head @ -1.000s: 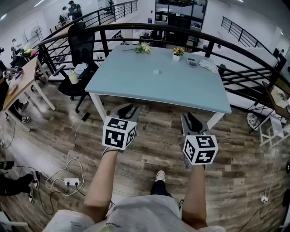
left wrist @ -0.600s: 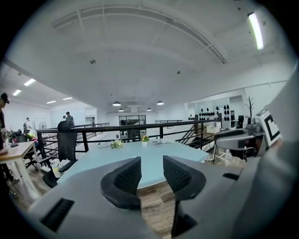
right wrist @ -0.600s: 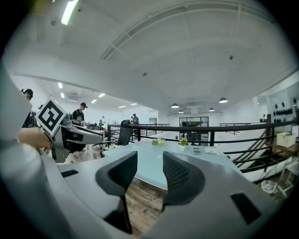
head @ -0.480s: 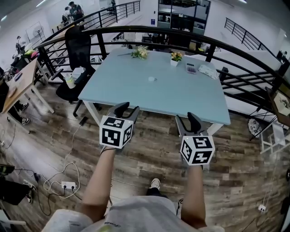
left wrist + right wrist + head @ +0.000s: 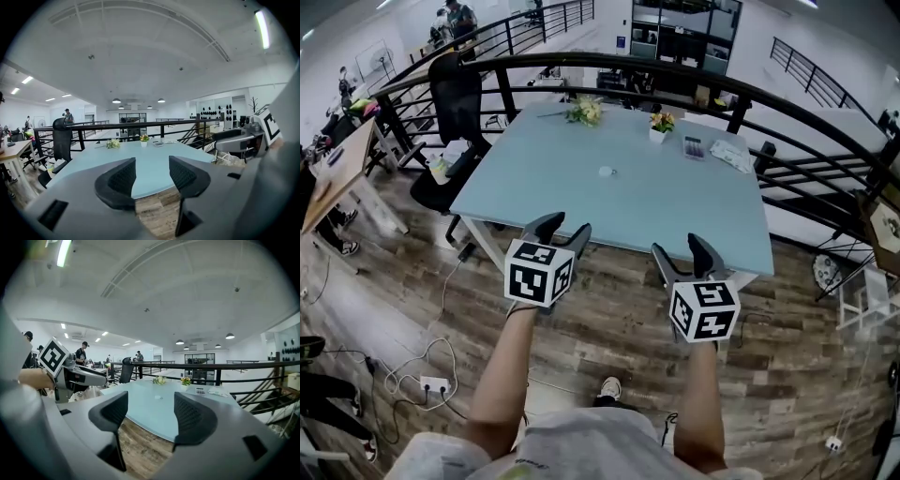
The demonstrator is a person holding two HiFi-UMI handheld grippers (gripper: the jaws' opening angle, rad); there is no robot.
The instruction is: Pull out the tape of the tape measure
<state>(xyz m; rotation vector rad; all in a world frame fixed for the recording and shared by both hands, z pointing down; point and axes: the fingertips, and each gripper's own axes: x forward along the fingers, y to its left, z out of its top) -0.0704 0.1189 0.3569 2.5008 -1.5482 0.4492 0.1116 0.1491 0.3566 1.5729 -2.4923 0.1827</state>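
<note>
left gripper [image 5: 566, 228]: you hold it over the wood floor [image 5: 609, 314], just short of the table's near edge. Jaws are wide and have just been opening, with nothing between them.
right gripper [image 5: 680, 251]: level with your left one, also short of the edge. Jaws are wide, just been opening, and empty.
tape measure [image 5: 605, 172]: probably the small pale round thing mid-table, too small to be sure. It lies well apart from both grippers, untouched.
table [image 5: 694, 211]: light blue top, straight ahead of you.
far edge: flowers [image 5: 584, 112], small flower pot [image 5: 661, 123], dark keypad-like item [image 5: 694, 147].
surroundings: black railing [image 5: 675, 67] behind the table, office chair [image 5: 455, 94] at its far left corner.
</note>
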